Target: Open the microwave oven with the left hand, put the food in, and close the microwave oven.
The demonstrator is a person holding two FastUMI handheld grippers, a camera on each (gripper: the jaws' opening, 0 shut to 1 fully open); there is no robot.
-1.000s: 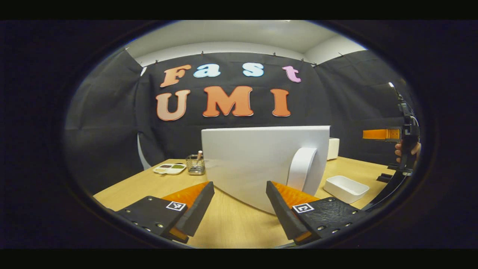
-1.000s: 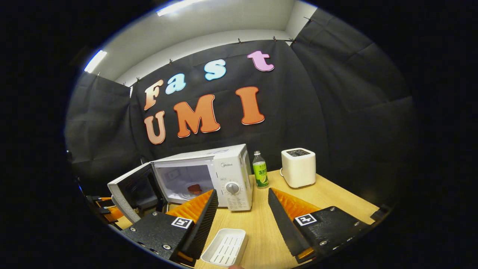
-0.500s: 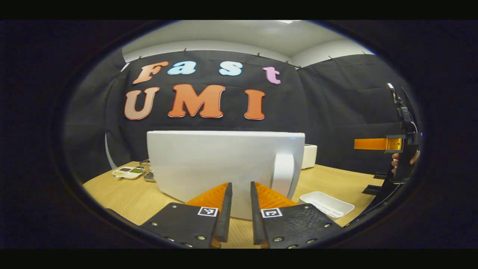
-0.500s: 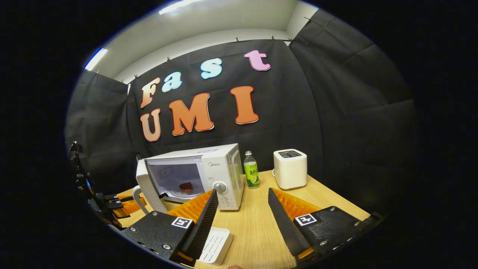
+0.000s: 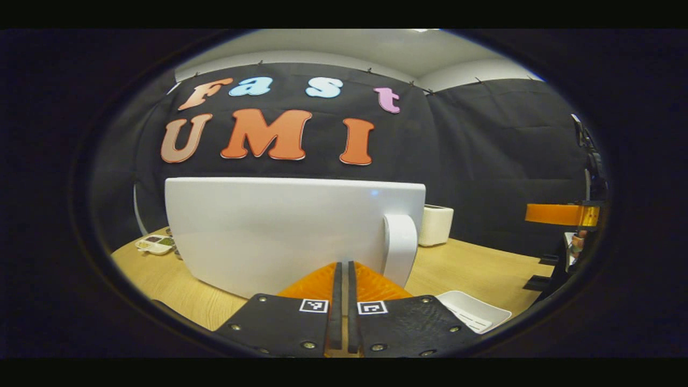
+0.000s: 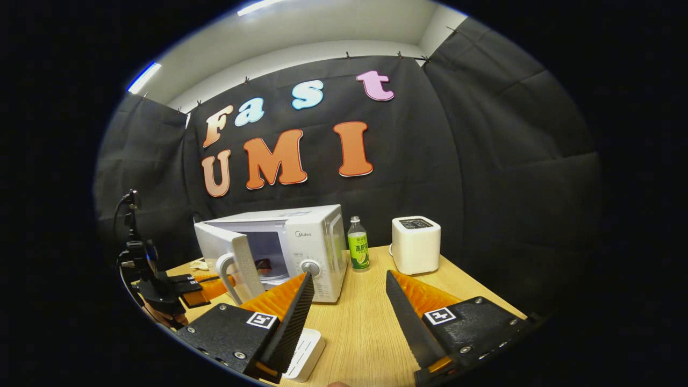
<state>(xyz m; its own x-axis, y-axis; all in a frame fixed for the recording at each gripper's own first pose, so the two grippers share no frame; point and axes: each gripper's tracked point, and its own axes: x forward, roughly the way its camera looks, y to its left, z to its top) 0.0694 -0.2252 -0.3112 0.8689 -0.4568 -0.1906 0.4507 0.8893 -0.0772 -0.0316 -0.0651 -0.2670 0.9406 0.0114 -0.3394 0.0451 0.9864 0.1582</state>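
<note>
- Left tongs (image 5: 342,293): fingers together, nothing between them, tips at or just short of the outer face of the white microwave door (image 5: 279,231); contact cannot be told. The same tongs appear in the right gripper view at (image 6: 201,284), low beside the door.
- Door stands partly open, roughly halfway. Its curved white handle (image 5: 400,248) is just to the right of the tips.
- Risk 1: closed tips pushing on a smooth, flat panel may slide sideways; they could skid onto the handle or off the door edge, leaving the door ajar.
- Risk 2: a push too hard could shove the whole white microwave oven (image 6: 301,242) back along the light wooden worktop (image 6: 365,322), toward the green-labelled bottle (image 6: 357,244) just beside it.
- Food: small reddish piece (image 6: 263,263) inside the cavity, near the front, partly hidden by the door. If it sits too far forward, the door may not latch.
- Right tongs (image 6: 346,317): fingers apart, empty, hovering above the worktop, well clear of the oven.
- White ridged plastic tray (image 6: 303,352) lies under the right tongs; a drop of that hand could knock it.
</note>
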